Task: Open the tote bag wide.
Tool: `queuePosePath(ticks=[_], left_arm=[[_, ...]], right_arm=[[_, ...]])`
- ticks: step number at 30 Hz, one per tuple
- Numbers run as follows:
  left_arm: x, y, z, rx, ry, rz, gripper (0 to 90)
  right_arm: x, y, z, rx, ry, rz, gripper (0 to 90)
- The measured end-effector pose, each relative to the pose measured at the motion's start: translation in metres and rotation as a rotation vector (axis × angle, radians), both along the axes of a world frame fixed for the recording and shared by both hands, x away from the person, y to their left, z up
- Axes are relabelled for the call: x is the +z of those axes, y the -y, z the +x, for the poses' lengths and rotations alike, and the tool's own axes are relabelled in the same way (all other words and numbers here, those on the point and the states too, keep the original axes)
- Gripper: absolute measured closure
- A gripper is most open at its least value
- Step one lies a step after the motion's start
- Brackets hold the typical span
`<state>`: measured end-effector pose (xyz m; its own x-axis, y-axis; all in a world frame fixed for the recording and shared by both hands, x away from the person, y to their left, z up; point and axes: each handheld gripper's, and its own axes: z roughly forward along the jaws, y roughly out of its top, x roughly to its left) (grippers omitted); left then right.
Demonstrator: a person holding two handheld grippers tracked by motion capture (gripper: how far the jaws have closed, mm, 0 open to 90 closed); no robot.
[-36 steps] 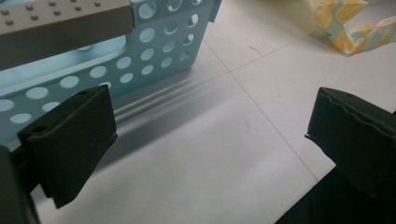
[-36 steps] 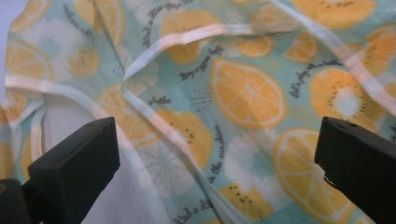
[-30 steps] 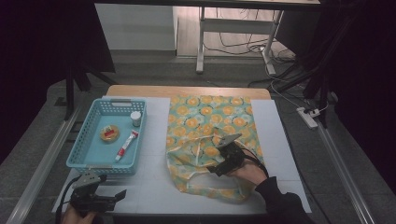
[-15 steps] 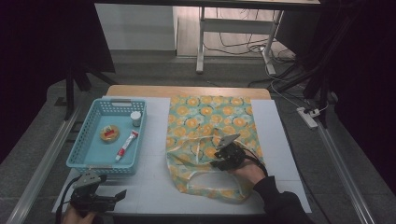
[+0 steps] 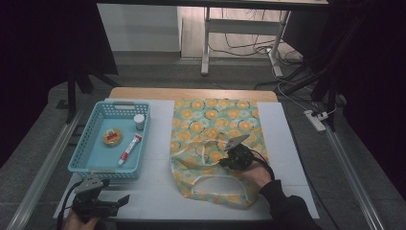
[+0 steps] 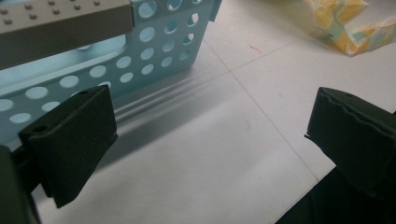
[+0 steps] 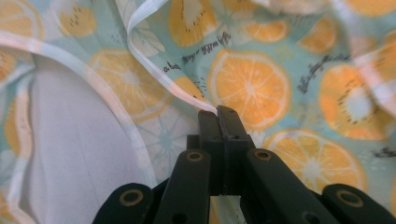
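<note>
Right gripper (image 7: 218, 112) clamped on bag trim (image 7: 164, 77); left gripper (image 6: 205, 135) wide beside basket (image 6: 154, 56)

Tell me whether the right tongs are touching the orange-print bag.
Touching. The right gripper view shows the right tongs shut on the white-edged strap of the orange-print bag.

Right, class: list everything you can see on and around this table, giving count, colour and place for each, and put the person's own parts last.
Table: one, white top, centre.
Basket: one, light blue, perforated, table's left.
Round tin: one, yellow with red, in the basket.
Tube: one, white and red, in the basket.
Small jar: one, white, basket's far corner.
Fabric bag: one, teal with orange slices, white trim, table's middle.
Power strip: one, white, floor at right.
Left gripper: black, open, near the table's front left edge.
Right gripper: black, shut on the bag's white trim.
</note>
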<state>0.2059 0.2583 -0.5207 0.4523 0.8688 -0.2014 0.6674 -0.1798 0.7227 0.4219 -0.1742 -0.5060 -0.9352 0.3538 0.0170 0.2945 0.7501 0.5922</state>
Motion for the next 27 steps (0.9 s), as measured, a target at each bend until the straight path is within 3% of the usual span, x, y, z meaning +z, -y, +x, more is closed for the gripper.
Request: queuePosePath(ticks=[8, 16, 27], left_arm=[[0.0, 0.0, 0.0, 0.0, 0.001, 0.001, 1.7], [0.0, 0.0, 0.0, 0.001, 0.0, 0.0, 1.7], [0.0, 0.0, 0.0, 0.002, -0.002, -0.002, 1.7]], right_arm=[[0.016, 0.002, 0.006, -0.024, -0.01, 0.078, 90.0], [0.026, 0.001, 0.009, -0.026, -0.018, 0.105, 90.0], [0.048, -0.001, 0.022, -0.039, 0.01, 0.159, 90.0]])
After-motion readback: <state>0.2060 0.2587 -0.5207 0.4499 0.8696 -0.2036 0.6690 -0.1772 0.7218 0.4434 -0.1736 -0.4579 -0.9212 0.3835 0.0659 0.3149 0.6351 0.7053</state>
